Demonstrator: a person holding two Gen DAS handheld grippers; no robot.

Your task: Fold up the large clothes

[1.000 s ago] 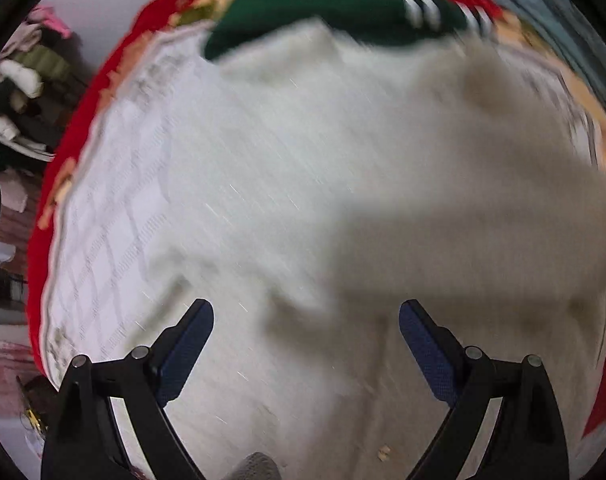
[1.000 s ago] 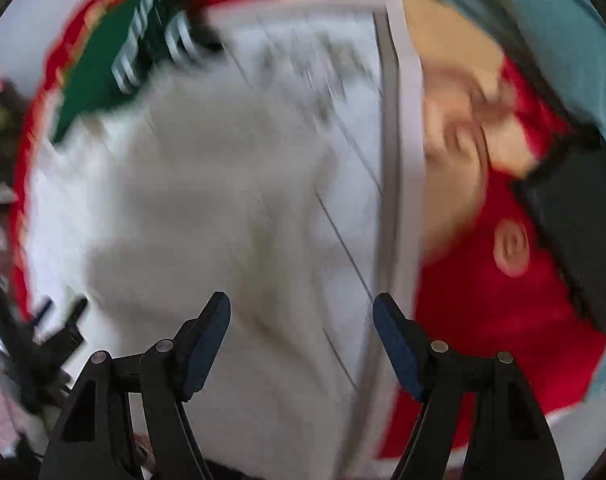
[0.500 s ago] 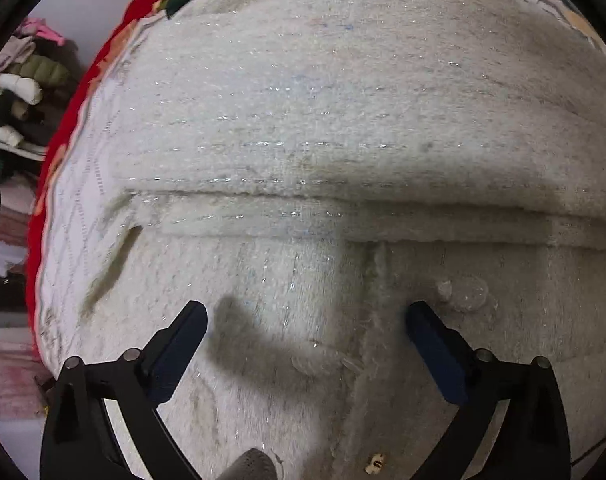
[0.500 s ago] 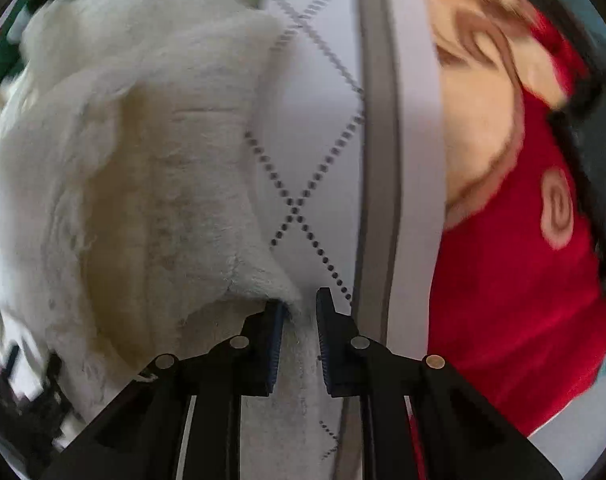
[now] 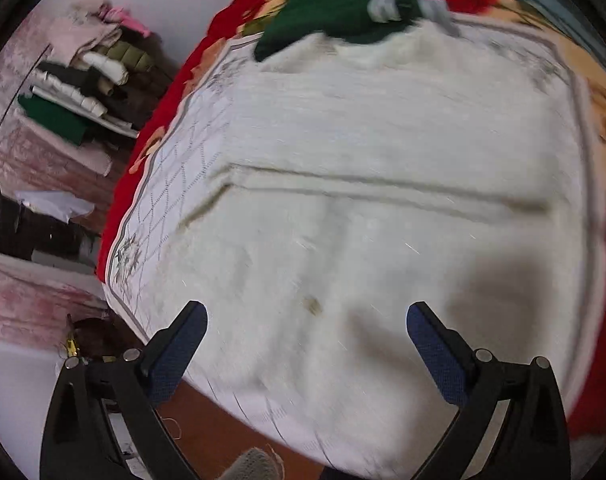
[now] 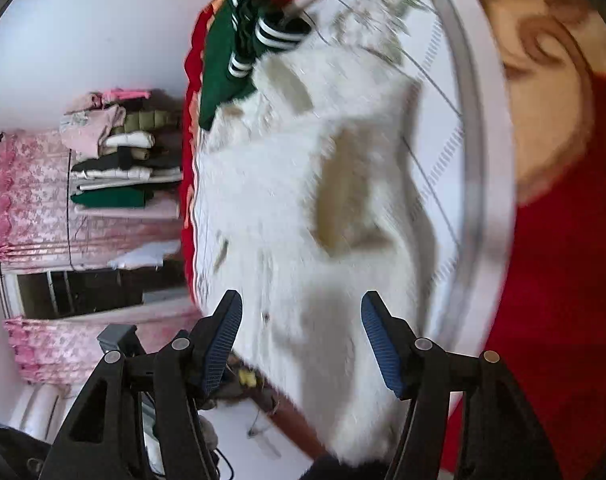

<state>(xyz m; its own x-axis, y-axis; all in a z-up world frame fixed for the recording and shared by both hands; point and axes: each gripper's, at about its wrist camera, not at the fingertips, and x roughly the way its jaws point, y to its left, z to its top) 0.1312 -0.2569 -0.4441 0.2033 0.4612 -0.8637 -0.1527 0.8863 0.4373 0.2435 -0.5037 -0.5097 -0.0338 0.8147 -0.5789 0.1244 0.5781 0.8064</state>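
A large fluffy white garment (image 5: 363, 184) lies spread flat on the bed, with a fold line running across its middle. It also shows in the right wrist view (image 6: 323, 208). My left gripper (image 5: 307, 332) is open and empty, held above the garment's near part close to the bed's edge. My right gripper (image 6: 301, 328) is open and empty above the garment's near edge. Both views are motion-blurred.
A green garment with white stripes (image 5: 343, 4) lies at the far end of the bed, also in the right wrist view (image 6: 231, 60). The bed cover (image 6: 563, 280) is red with a white quilted panel. A stack of folded clothes (image 5: 83, 76) stands beside the bed.
My right gripper, shut on the white garment's edge half a second ago, has opened and let go. Both grippers have pulled back and up from the garment.
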